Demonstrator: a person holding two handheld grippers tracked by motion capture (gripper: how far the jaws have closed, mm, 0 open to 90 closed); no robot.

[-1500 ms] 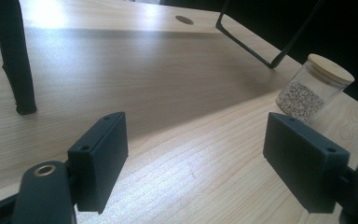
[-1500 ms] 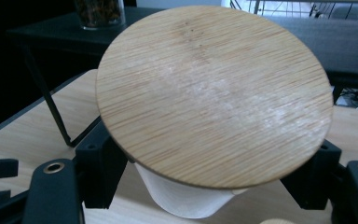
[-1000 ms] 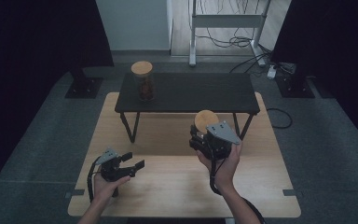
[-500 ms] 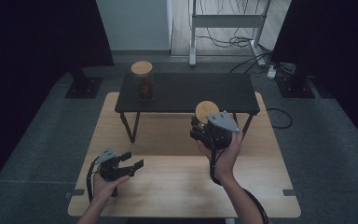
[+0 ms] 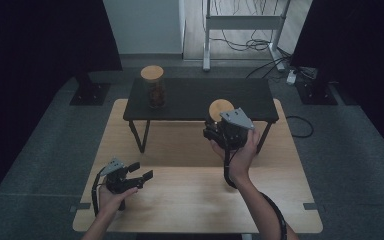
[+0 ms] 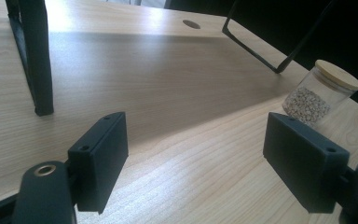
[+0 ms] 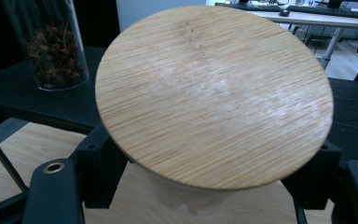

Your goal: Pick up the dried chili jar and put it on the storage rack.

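My right gripper is lifted above the wooden table, just in front of the low black shelf. It is shut on a glass jar with a round bamboo lid. That lid looms large in the right gripper view, with the right gripper clasping the glass body beneath it. My left gripper rests low at the front left of the table, open with nothing in it. Between the open left gripper's jaws lies bare wood. Beyond them a lidded jar of pale grains shows at the right.
A tall jar of dark brown pieces with a bamboo lid stands on the shelf's left end, also in the right gripper view. The shelf's black legs stand on the wooden table. Dark curtains, a metal stand and cables lie beyond on the floor.
My right gripper has carried the jar a little up and forward, closer to the black shelf. The left gripper has stayed in place, open.
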